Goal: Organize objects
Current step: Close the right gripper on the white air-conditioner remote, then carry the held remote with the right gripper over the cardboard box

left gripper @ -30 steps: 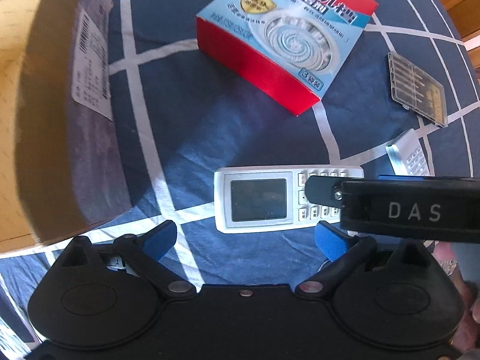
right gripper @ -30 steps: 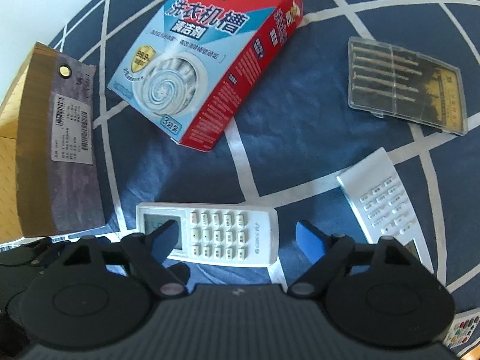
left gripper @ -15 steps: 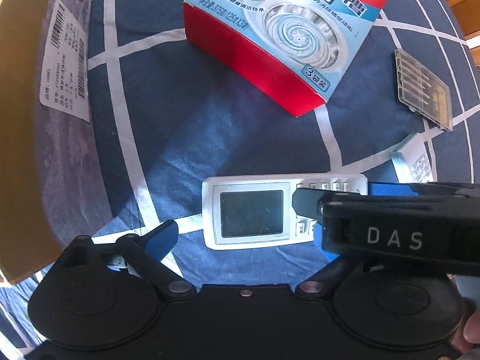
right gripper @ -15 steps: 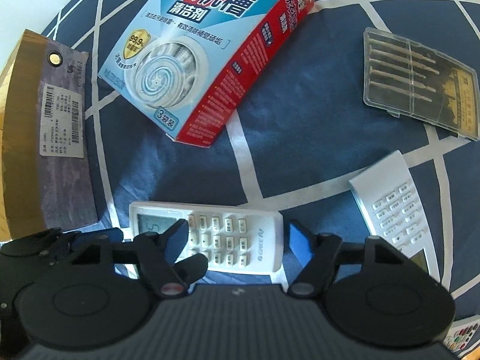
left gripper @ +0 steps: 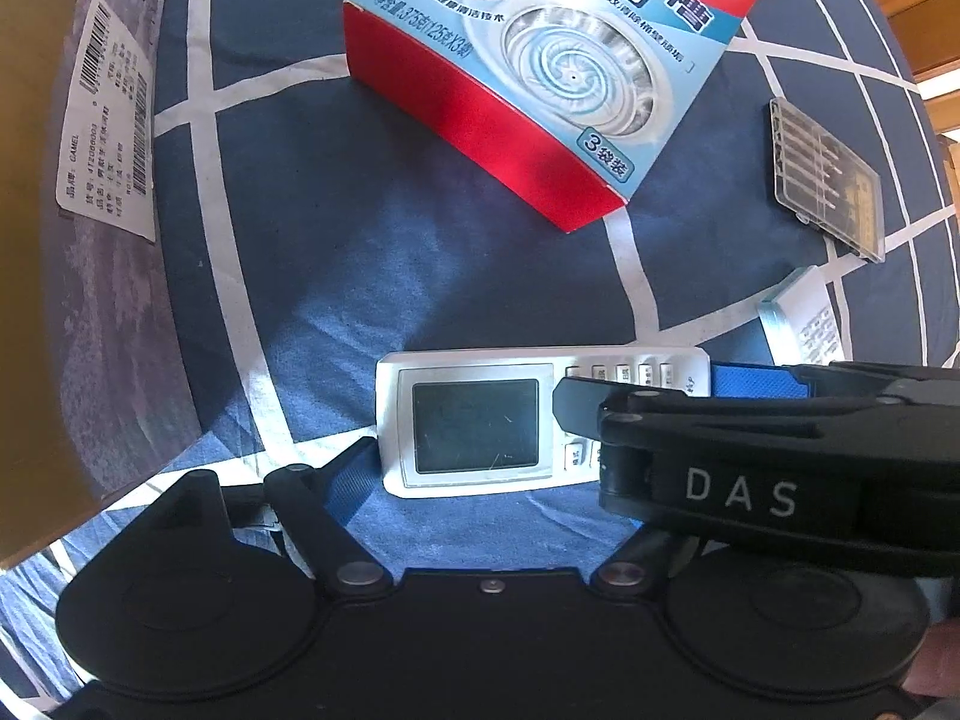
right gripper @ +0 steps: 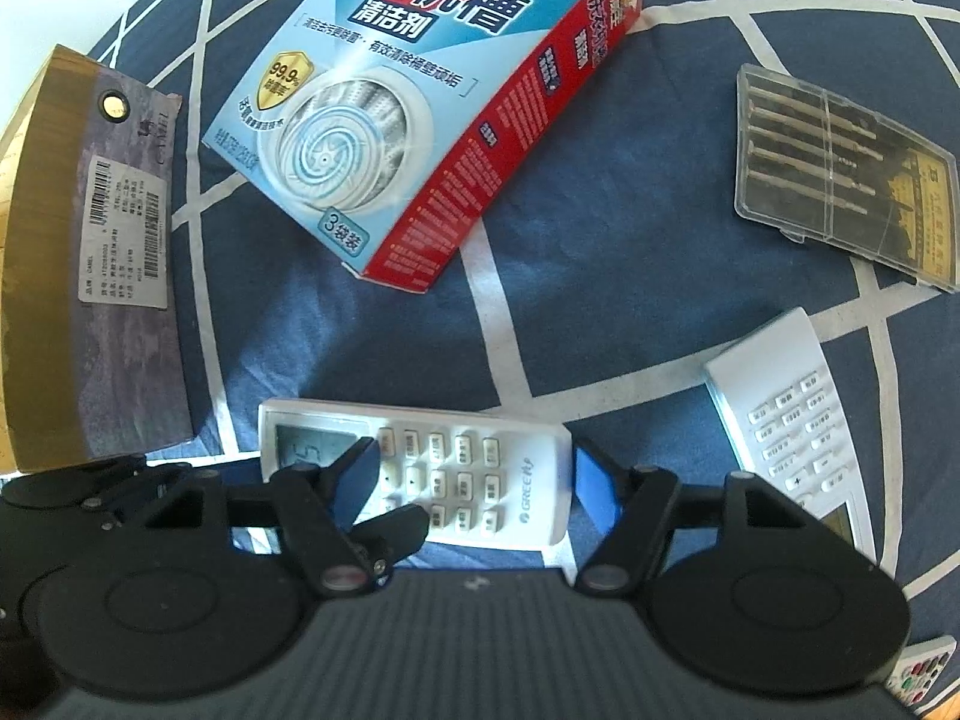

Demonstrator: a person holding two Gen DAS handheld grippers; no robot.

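Both grippers have drawn their blue-padded jaws in toward the white air-conditioner remote control with a grey screen [left gripper: 480,426] since a second ago, and both pairs are closing at this moment. It lies flat on the navy bedsheet with white crossing lines [right gripper: 600,276], lengthwise between them.

Largest on the sheet is one brown cardboard shoebox with a barcode label [left gripper: 72,240], standing at the left edge. Next comes one red and light-blue carton of washing-machine cleaner [right gripper: 420,120], lying flat beyond the remote. Then two white remotes: the one being gripped, and a second white remote with small keys [right gripper: 792,420] lying apart to its right. One clear plastic case of small screwdrivers [right gripper: 840,180] rests farther right.

The left gripper [left gripper: 510,480] straddles the screen end, one pad touching the remote's left end; its other pad is hidden behind the right gripper [right gripper: 474,480], which straddles the keypad end, pads at the end and over the keys. I cannot tell whether either is clamped.
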